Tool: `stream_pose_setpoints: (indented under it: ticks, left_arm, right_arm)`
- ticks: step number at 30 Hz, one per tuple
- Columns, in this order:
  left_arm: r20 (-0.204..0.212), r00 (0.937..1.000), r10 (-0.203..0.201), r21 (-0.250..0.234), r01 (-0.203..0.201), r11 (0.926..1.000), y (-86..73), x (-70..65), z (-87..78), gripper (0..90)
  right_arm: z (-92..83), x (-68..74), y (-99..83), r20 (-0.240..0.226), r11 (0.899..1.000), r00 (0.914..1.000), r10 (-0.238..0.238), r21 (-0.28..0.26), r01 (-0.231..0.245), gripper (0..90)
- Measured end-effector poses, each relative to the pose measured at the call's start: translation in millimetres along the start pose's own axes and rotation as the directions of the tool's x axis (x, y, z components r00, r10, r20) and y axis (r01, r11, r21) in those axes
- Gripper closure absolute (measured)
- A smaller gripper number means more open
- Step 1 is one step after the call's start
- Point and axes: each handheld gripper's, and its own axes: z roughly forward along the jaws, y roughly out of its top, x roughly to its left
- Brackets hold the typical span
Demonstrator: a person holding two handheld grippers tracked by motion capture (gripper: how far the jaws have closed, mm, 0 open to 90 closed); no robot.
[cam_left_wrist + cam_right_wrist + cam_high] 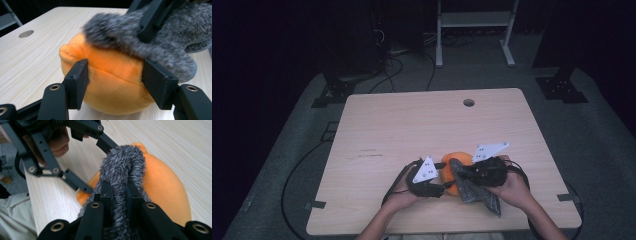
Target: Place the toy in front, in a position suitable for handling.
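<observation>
A: Position check. Round orange plush toy (pixel 455 165) sits on the pale wood-grain worktop (pixel 402 125), near edge, slightly right of centre. Left tongs (pixel 115 85) straddle it, one jaw on each flank; the pads look to be touching the plush, but I cannot tell whether they press or merely rest.

B: Right tongs (pixel 119 195)?

A: Jaws together, clamped on a fuzzy dark grey cloth (pixel 122 170). The cloth is draped over the top of the toy, with its loose end trailing to the near right on the worktop.

B: Risks from here?

A: Judgement only. The toy is soft and rounded; if the left hold is light, a drag of the cloth could roll or shove it sideways out of the jaws. The cloth pile is slippery-looking, so a hard pull may strip it from the right clamp. The two tongs also work close together over the toy, so a jaw collision is likely if either hand swings inward.
</observation>
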Motion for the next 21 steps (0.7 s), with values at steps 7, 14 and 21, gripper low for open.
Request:
stream_pose_setpoints:
  ticks: [7, 14, 21]
  left_arm:
    - [0.0, 0.9997, -0.024, 0.004, 0.024, 0.9997, -6.2, 4.2, -2.0, 37.9]
    - [-0.018, 0.999, -0.042, 0.026, 0.042, 0.9988, -7.3, 7.2, -2.3, 38.6]
    - [-0.011, 0.9985, -0.054, 0.041, 0.054, 0.9977, -7.7, 8.6, -3.0, 39.2]
  right_arm:
    - [-10.8, -9.2, -35.4, 0.032, 0.998, 0.9979, 0.057, 0.027, -0.058, 78.6]
    - [-19.0, -23.8, -67.0, 0.081, 0.986, 0.9892, 0.122, 0.104, -0.131, 78.7]
    - [-24.4, -23.4, -33.1, 0.019, 0.992, 0.9925, 0.121, -0.04, -0.12, 78.5]
